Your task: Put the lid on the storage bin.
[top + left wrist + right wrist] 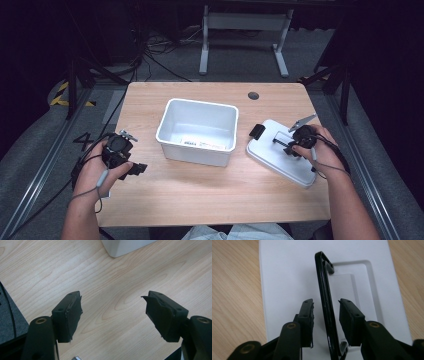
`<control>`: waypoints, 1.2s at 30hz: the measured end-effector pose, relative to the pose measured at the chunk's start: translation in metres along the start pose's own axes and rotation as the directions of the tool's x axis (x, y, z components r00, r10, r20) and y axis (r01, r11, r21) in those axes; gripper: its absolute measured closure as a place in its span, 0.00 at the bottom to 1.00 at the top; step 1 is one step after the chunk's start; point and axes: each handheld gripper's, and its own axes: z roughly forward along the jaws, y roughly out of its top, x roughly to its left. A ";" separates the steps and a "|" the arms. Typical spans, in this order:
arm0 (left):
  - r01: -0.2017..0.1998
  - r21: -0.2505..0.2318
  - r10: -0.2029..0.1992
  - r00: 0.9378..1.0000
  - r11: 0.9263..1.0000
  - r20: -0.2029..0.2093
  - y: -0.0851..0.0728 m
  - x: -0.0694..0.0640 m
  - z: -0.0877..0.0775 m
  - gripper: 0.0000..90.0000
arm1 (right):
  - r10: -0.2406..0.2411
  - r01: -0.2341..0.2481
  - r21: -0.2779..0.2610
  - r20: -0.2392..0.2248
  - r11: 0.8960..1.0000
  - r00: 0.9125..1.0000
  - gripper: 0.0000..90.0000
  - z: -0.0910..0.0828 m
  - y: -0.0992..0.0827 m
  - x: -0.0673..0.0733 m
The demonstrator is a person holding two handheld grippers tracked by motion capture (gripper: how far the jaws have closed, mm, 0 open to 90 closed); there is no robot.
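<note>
We are holding a gripper in each hand over a light wooden table (200,185). An open white bin (198,131) is sitting near the table's middle, and its white lid (280,155) is lying flat on the table to the right of it, just beside but apart. Our right gripper (326,307) is reaching over the lid, its jaws standing a little apart on either side of the lid's upright black handle (324,290), with a small gap showing on each side, so they are not clamping it. Our left gripper (113,307) is hovering low over bare wood to the left of the bin, its jaws spread wide with nothing between them.
</note>
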 end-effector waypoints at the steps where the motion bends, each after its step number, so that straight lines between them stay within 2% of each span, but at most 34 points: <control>1: 0.001 0.001 -0.001 1.000 1.000 0.000 0.000 0.000 0.000 0.33 | -0.001 0.001 0.003 0.003 1.000 1.000 0.77 0.002 -0.001 -0.001; 4: -0.005 0.003 0.005 1.000 1.000 0.002 0.001 0.001 0.001 0.33 | -0.006 0.006 0.013 0.001 1.000 1.000 0.85 0.005 -0.002 -0.004; 9: -0.006 0.004 0.006 1.000 1.000 -0.002 0.001 0.001 0.001 0.33 | -0.014 0.014 -0.018 0.021 1.000 1.000 0.91 0.005 -0.005 -0.008; 12: -0.006 0.005 0.006 1.000 1.000 0.000 0.001 0.001 0.002 0.33 | -0.032 0.033 -0.021 0.025 0.999 0.999 0.93 0.005 -0.005 -0.010; 25: -0.003 0.000 0.003 1.000 1.000 0.002 0.001 0.002 0.001 0.33 | -0.058 0.059 -0.034 0.037 0.998 0.998 0.94 0.002 -0.005 -0.013; 29: 0.004 -0.001 -0.004 1.000 1.000 0.003 0.001 0.003 0.001 0.33 | -0.056 0.058 -0.045 0.039 0.997 0.998 0.94 -0.007 -0.004 -0.012; 33: -0.012 0.003 0.012 1.000 1.000 -0.001 0.003 0.004 0.001 0.33 | -0.064 0.066 -0.068 0.035 0.995 0.997 0.94 -0.017 -0.001 -0.012; 36: 0.000 -0.003 0.000 1.000 1.000 0.003 0.003 0.003 0.002 0.33 | -0.074 0.077 -0.071 0.045 0.994 0.996 0.94 -0.027 0.001 -0.012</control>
